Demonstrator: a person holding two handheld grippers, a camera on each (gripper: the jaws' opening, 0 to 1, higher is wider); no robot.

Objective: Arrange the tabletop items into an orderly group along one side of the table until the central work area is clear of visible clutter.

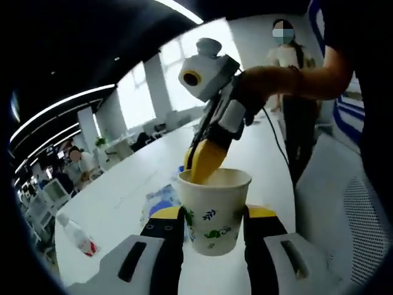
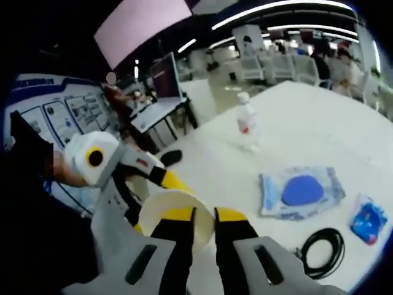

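Paper was the material that mattered most: the cup (image 1: 215, 209), white with a leaf print, sat low and centre in the left gripper view, clamped across its wall between the left gripper's (image 1: 214, 228) two jaws; such a cup would likely be light and thin-walled, easy to crush or dent, so a gentle squeeze low on the body, where the base stiffens it, seemed the safest hold; the rim would probably buckle first.

Into the cup's mouth, from upper centre of that view, reached the right gripper (image 1: 202, 161), its yellow tips dipping just inside the rim; in the right gripper view the right gripper (image 2: 204, 228) had its jaws set close together at bottom centre with the cup's (image 2: 173, 215) rim between them, apparently pinching the wall, though whether the grip was firm I could not tell; the left gripper (image 2: 161, 184) showed at left of that view.

Whether the cup held anything could not be made out; its inside was hidden.

On the white table (image 2: 307, 135), a small bottle (image 2: 247, 126) stood upper centre; a blue pouch (image 2: 299, 192) lay right of centre; a black cable (image 2: 322, 252) coiled lower right; a small blue packet (image 2: 367, 221) lay at far right.
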